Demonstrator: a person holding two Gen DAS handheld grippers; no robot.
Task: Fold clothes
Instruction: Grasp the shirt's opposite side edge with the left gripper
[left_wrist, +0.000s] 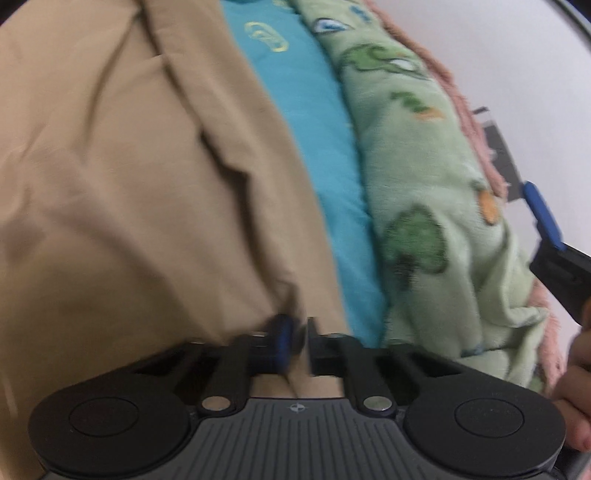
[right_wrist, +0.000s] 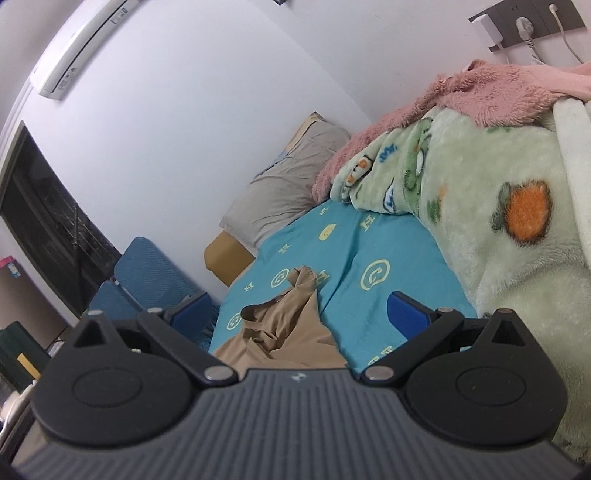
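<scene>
A tan garment (left_wrist: 122, 192) fills the left wrist view, creased and spread over the teal bedsheet (left_wrist: 321, 140). My left gripper (left_wrist: 301, 339) is shut on a fold of this tan cloth at its near edge. In the right wrist view the same tan garment (right_wrist: 284, 325) lies crumpled on the teal sheet (right_wrist: 369, 258), one twisted end pointing away from me. My right gripper (right_wrist: 299, 314) hangs above it, open, with nothing between its blue pads (right_wrist: 406, 314). The right gripper's blue-padded finger (left_wrist: 543, 214) also shows at the right edge of the left wrist view.
A green cartoon-print fleece blanket (right_wrist: 480, 206) and a pink fluffy blanket (right_wrist: 480, 96) are heaped along the wall side of the bed. A grey pillow (right_wrist: 284, 192) lies at the far end. A blue chair (right_wrist: 147, 280) stands beside the bed. A hand (left_wrist: 576, 391) shows at right.
</scene>
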